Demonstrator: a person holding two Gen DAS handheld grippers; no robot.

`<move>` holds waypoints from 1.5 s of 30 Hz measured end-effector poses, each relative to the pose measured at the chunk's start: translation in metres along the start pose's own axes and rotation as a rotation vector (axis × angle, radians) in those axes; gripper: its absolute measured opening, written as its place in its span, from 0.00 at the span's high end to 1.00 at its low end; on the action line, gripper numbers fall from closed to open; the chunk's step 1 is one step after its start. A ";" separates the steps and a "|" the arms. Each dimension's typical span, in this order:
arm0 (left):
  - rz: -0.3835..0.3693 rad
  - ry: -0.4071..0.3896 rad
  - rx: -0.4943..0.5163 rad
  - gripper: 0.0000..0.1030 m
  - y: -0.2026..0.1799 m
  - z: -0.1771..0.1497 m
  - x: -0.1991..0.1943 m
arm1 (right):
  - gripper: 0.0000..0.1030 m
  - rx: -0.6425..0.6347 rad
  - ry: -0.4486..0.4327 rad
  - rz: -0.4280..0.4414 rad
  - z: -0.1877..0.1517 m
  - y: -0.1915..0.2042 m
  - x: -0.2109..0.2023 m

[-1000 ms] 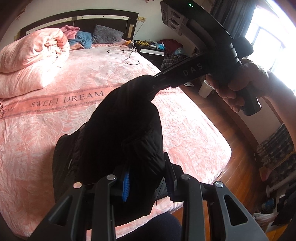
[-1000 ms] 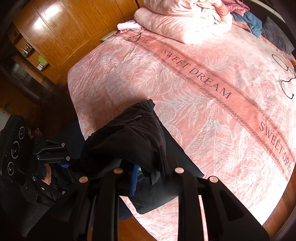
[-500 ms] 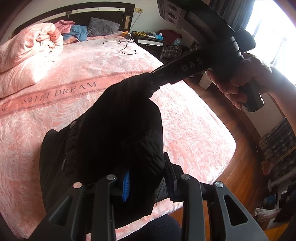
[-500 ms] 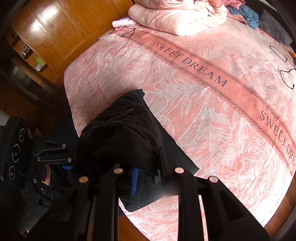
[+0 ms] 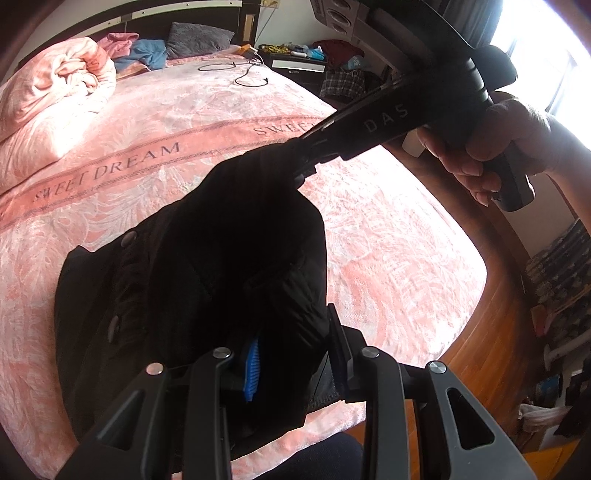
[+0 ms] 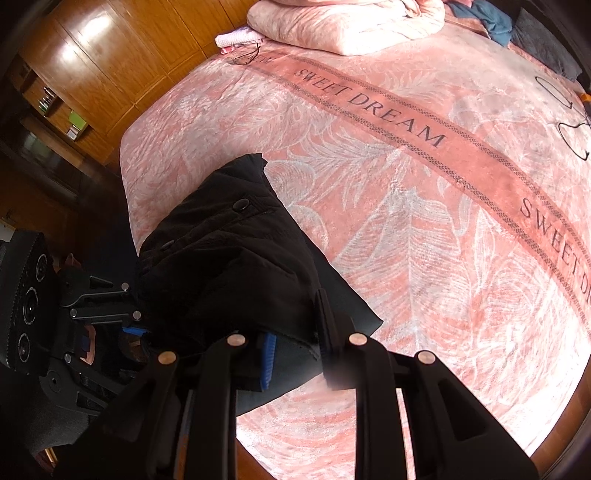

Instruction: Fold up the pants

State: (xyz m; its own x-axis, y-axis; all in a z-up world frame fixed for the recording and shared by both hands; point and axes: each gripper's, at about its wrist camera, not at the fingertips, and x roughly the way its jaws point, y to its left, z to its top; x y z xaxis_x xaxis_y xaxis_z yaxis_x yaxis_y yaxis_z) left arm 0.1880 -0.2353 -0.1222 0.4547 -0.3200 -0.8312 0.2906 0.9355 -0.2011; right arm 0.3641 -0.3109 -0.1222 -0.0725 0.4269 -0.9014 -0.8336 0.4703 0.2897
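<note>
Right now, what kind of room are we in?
Most likely a lived-in bedroom: a large bed under a pink "SWEET DREAM" bedspread, a rolled pink duvet near the dark headboard, and a wooden wardrobe along one side.

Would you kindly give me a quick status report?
Left gripper and right gripper both shut on black pants. Pants bunched, partly on pink bedspread. Landing spot unobstructed.
</note>
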 end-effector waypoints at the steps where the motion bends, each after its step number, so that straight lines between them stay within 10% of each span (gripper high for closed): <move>1: 0.001 0.006 -0.001 0.70 -0.001 -0.001 0.003 | 0.81 0.002 0.002 0.000 -0.002 -0.002 0.002; 28: 0.007 0.133 0.008 0.67 -0.001 -0.012 0.062 | 0.74 0.092 -0.001 -0.076 -0.043 -0.025 0.035; 39: -0.148 0.163 -0.108 0.59 0.026 -0.010 0.072 | 0.64 0.412 -0.061 -0.191 -0.088 -0.056 0.013; 42: -0.256 0.164 -0.177 0.57 0.034 -0.007 0.061 | 0.52 0.625 -0.225 -0.034 -0.113 -0.069 0.000; 44: -0.325 0.139 -0.207 0.45 0.043 -0.007 0.046 | 0.16 0.735 -0.320 0.100 -0.128 -0.069 0.004; 45: -0.334 0.113 -0.208 0.41 0.046 -0.008 0.037 | 0.15 0.761 -0.348 0.148 -0.132 -0.068 0.010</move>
State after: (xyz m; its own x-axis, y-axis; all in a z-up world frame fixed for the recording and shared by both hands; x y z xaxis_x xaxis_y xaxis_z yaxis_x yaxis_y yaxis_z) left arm 0.2116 -0.2028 -0.1659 0.2654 -0.6038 -0.7517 0.2251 0.7969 -0.5606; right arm 0.3477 -0.4406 -0.1936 0.1252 0.6795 -0.7229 -0.2245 0.7291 0.6465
